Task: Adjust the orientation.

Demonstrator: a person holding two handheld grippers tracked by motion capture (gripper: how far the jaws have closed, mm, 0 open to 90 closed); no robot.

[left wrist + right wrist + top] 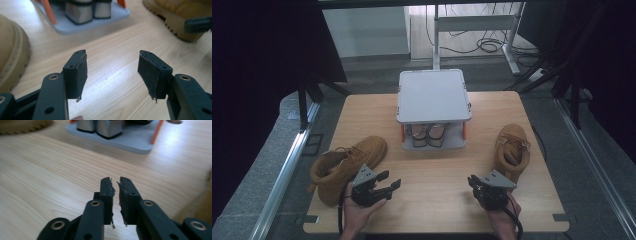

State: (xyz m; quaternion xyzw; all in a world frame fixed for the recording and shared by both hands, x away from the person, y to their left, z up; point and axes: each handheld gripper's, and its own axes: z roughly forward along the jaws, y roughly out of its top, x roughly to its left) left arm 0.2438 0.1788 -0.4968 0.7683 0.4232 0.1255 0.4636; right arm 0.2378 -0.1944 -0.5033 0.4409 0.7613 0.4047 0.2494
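Left boot [347, 167] lying on counter [437, 190], toe toward far right, beside left gripper [388, 184] fingers spread, right boot [512, 150] toe away, right gripper [473, 183] fingers clenched empty, bare wood between.

Rack [434, 95] sits at the table's [437, 200] far middle, a pair of shoes [429, 135] on its lower shelf. One boot [344, 167] lies left, another boot [512, 150] right. Left claw [387, 186] beside the left boot, right claw [474, 183] just before the right one.
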